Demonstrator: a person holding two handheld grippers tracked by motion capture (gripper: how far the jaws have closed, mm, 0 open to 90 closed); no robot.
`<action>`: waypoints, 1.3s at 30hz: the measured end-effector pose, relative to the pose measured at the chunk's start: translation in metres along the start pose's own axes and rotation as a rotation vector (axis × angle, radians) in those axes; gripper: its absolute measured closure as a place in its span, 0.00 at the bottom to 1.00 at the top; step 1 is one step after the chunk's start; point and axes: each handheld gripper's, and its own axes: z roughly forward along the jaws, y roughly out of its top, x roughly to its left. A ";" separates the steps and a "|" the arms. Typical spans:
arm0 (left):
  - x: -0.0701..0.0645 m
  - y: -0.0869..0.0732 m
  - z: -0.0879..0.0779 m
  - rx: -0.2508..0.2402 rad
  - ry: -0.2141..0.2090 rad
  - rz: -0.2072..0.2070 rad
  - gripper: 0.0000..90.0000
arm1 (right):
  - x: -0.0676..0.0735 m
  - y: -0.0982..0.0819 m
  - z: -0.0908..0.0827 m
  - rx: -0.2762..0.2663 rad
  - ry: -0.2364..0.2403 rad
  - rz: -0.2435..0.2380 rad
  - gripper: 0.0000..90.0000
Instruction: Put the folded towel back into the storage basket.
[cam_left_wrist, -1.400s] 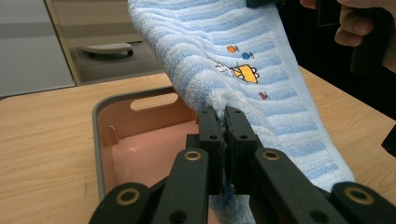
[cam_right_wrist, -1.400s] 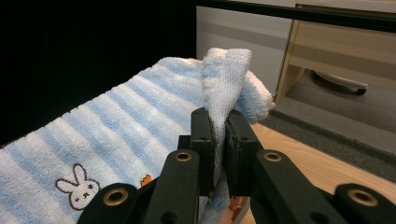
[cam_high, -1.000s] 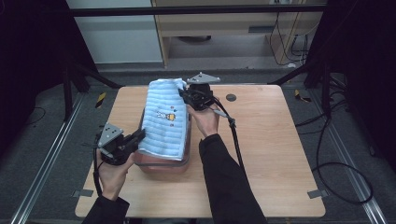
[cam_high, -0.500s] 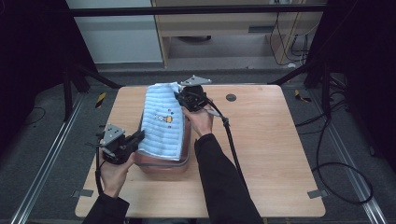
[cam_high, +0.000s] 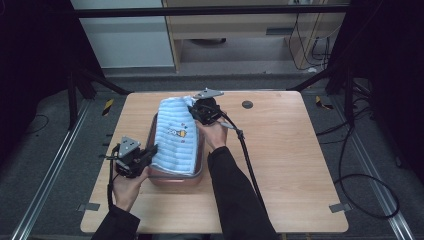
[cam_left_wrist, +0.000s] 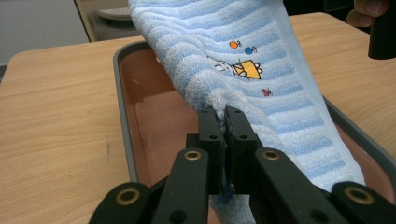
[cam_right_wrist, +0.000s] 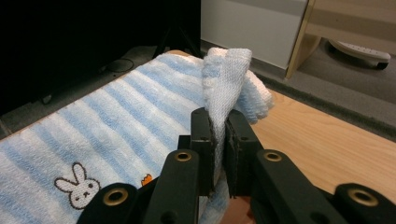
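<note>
Left gripper view: brown tray (cam_left_wrist: 125, 140) floor under the striped towel (cam_left_wrist: 261, 70).

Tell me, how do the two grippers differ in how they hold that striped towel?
The left gripper pinches the towel at its near end, low over the tray; the right gripper pinches the far end, beyond the tray's rim. Both are shut on the towel.

You have a blue-and-white striped towel (cam_high: 175, 137) with a rabbit print, stretched lengthwise over the reddish tray (cam_high: 172, 179), its ends pinched up.
</note>
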 end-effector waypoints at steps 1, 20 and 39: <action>0.000 -0.001 0.001 0.004 0.000 0.001 0.96 | 0.000 -0.002 0.001 0.005 -0.001 0.006 0.93; 0.000 -0.017 0.015 0.067 0.012 0.017 0.96 | -0.003 -0.029 0.019 0.070 -0.006 0.012 0.93; 0.000 -0.028 0.023 0.125 0.021 0.014 0.96 | -0.004 -0.050 0.030 0.132 -0.005 0.029 0.91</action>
